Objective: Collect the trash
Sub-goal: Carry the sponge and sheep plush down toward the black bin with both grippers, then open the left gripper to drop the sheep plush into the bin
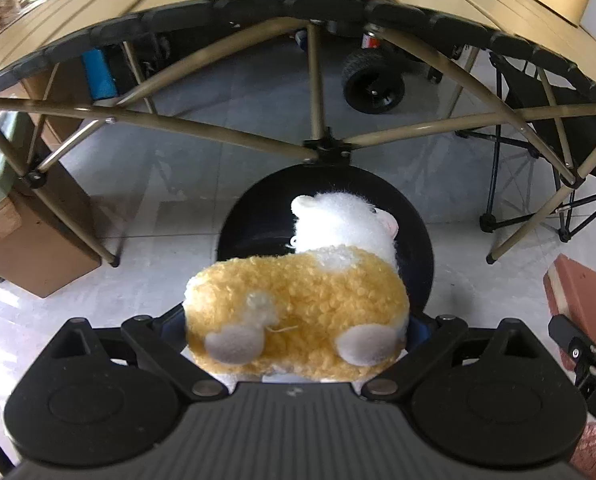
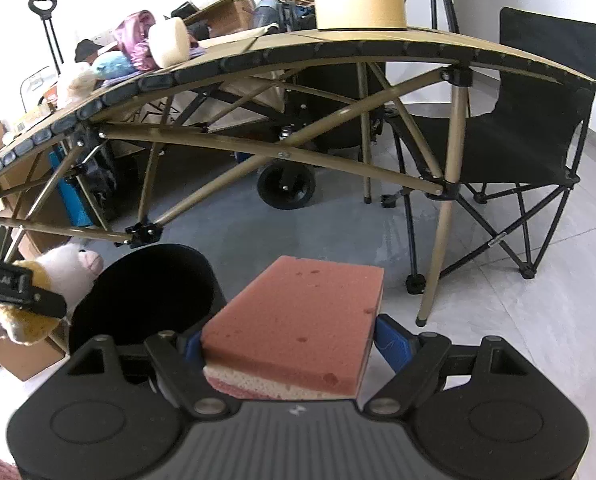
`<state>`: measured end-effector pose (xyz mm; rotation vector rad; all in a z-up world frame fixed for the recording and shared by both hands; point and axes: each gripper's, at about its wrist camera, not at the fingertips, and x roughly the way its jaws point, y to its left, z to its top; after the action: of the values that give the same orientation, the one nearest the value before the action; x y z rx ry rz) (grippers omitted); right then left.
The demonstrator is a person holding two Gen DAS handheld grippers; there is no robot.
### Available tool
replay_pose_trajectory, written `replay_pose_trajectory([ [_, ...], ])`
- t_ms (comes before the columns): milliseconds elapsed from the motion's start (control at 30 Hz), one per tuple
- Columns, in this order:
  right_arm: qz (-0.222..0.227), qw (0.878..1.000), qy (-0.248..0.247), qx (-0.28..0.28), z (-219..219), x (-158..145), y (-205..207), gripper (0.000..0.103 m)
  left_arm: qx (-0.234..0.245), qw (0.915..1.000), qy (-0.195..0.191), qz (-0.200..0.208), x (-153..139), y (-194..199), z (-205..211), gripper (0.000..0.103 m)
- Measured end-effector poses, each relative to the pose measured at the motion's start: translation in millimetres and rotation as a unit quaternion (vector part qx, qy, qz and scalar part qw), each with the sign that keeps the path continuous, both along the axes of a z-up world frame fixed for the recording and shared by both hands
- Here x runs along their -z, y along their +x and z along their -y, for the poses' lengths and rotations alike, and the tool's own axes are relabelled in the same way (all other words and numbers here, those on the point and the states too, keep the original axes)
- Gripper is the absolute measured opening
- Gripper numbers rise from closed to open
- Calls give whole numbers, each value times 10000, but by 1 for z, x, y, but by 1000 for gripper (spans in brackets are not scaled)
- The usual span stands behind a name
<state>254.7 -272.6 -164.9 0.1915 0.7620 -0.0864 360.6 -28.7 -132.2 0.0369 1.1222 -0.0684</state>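
Left gripper (image 1: 298,320): clenched on the plush sheep (image 1: 298,304), its blue pads pressed into the body from both sides; the matt black linkage arms angle inward.
Plush sheep: curly yellow fleece on the body, smooth white fleece on the head, pale felt-like feet. Long axis runs away from the gripper body, head at the far end, snout turned to the right in the left wrist view. It hangs directly over the mouth of the black bin (image 1: 253,224).
Right gripper (image 2: 287,340): grasping the sponge block (image 2: 298,320) across its width, a blue pad touching each long side.
Sponge block: flat rectangular slab, pink porous top, a cream layer and a further pink layer showing at the near edge. Long axis points forward along the fingers, tilted downward; it is held above the floor, just right of the bin.
Black bin: round, smooth dark wall, open top, standing on the pale tiled floor beside a leg joint of the worktop (image 2: 338,40).
Worktop: tan slatted folding top with black edge caps on tan tubular struts.
Folding chair (image 2: 538,120): black fabric, black tube frame, right of the worktop.
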Motion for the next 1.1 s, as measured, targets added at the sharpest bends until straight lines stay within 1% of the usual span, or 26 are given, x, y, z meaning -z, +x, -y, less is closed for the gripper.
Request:
replay_pose_trajectory([
  [333, -91, 9998, 11, 193, 15, 7, -1, 82, -97, 9996, 56, -269, 20, 22, 22, 98],
  [733, -194, 9996, -43, 214, 18, 13, 0, 82, -233, 9970, 305, -676, 48, 41, 33, 98],
  [933, -250, 9994, -41, 219, 20, 15, 1, 82, -287, 9960, 363, -762, 56, 44, 35, 98],
  [1100, -249, 9994, -40, 219, 20, 15, 1, 82, -242, 9964, 361, -726, 55, 44, 38, 99],
])
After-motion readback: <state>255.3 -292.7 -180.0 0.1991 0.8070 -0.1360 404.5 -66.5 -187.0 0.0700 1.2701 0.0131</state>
